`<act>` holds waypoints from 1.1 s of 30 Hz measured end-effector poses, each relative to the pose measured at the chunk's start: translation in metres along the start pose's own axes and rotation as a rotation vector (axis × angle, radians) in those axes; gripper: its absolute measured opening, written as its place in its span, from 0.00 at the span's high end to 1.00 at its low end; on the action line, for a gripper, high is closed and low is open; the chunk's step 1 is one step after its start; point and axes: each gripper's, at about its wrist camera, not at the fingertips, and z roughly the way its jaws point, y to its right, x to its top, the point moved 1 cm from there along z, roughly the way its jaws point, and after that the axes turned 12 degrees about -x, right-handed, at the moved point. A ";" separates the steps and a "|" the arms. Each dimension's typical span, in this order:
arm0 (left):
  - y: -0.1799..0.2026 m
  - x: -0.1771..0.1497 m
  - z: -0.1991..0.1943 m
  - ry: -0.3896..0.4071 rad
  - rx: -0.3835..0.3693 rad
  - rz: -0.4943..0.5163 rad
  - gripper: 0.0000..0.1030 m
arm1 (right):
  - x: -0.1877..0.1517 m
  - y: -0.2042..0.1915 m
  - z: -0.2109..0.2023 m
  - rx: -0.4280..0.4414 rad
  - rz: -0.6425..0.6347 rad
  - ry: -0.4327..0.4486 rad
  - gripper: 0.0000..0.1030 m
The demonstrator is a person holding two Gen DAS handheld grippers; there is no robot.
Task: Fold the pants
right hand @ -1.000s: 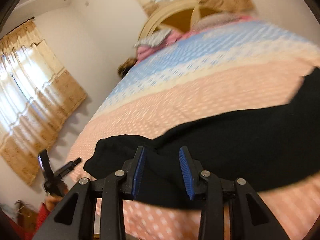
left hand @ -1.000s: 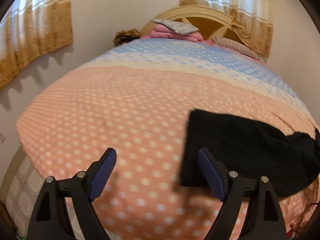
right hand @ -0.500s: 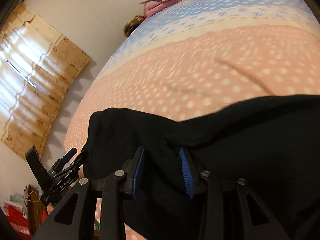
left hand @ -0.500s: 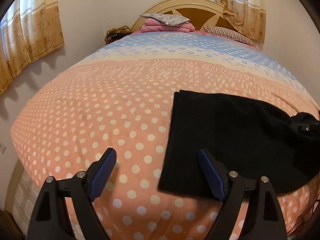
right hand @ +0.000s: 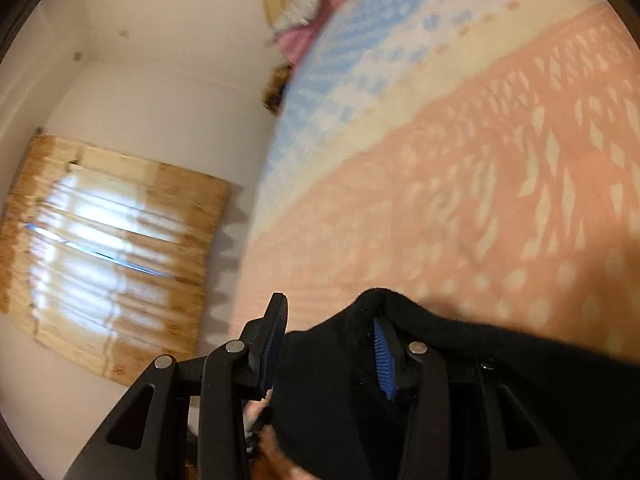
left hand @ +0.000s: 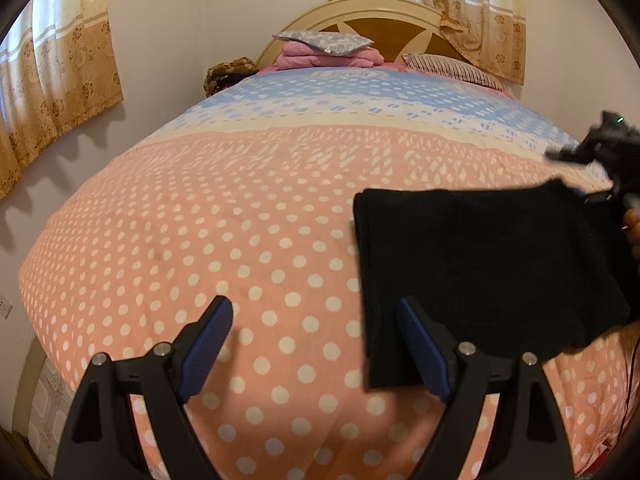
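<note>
Left gripper is sitting wide open with nothing in it, hovering low over the polka-dot bedspread, and its right finger is overlapping the near left corner of the black pants. Those are lying on the right half of the bed, already looking folded down to a compact rectangle, so I'm guessing there's one more fold or just tidying left. Right gripper is lifting the far end: cloth is draping between and over its fingers, though with the blur I honestly can't tell if it's actually clamping.
</note>
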 end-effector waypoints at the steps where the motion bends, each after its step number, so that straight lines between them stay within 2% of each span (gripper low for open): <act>1: 0.000 0.002 0.001 -0.002 0.003 0.000 0.15 | 0.003 0.007 0.008 -0.032 0.002 -0.028 0.61; 3: -0.002 0.005 -0.004 0.008 0.018 0.002 0.15 | 0.004 0.012 0.019 -0.063 -0.004 -0.053 0.61; 7: -0.015 0.008 -0.018 0.025 0.040 0.019 0.15 | 0.001 -0.002 -0.001 -0.086 -0.060 -0.052 0.61; 10: -0.030 0.006 -0.026 0.033 0.094 0.026 0.15 | -0.006 -0.011 -0.029 -0.243 -0.123 0.025 0.61; 13: -0.049 0.002 -0.030 0.025 0.134 -0.009 0.15 | -0.030 -0.036 -0.065 -0.464 -0.273 0.225 0.61; 14: -0.052 0.002 -0.031 0.025 0.142 -0.021 0.15 | -0.047 -0.055 -0.069 -0.457 -0.384 0.264 0.61; 15: -0.056 0.002 -0.032 0.027 0.148 -0.037 0.15 | -0.068 -0.075 -0.066 -0.409 -0.484 0.258 0.61; 18: -0.068 0.004 -0.036 0.032 0.150 -0.102 0.16 | -0.127 -0.128 -0.029 -0.257 -0.710 0.122 0.61; 21: -0.074 0.001 -0.050 0.063 0.123 -0.137 0.15 | -0.181 -0.167 0.011 -0.216 -0.928 0.045 0.61; 24: -0.077 -0.002 -0.058 0.073 0.120 -0.143 0.16 | -0.211 -0.189 0.052 -0.231 -1.070 0.001 0.61; 27: -0.077 -0.004 -0.060 0.079 0.116 -0.141 0.16 | -0.220 -0.185 0.090 -0.316 -1.122 -0.057 0.61; 28: -0.077 -0.005 -0.061 0.080 0.108 -0.142 0.15 | -0.218 -0.179 0.095 -0.327 -1.126 -0.063 0.66; 29: -0.078 -0.003 -0.060 0.080 0.102 -0.142 0.15 | -0.215 -0.178 0.098 -0.337 -1.121 -0.048 0.87; 30: -0.078 -0.003 -0.059 0.081 0.099 -0.142 0.15 | -0.211 -0.174 0.093 -0.341 -1.102 -0.041 0.96; 31: -0.079 -0.004 -0.059 0.081 0.098 -0.141 0.15 | -0.205 -0.172 0.090 -0.317 -1.051 -0.045 1.00; 32: -0.079 -0.004 -0.058 0.081 0.095 -0.143 0.15 | -0.188 -0.168 0.079 -0.259 -0.950 -0.037 1.00; 33: -0.079 -0.003 -0.057 0.079 0.091 -0.146 0.16 | -0.181 -0.166 0.074 -0.243 -0.906 -0.021 1.00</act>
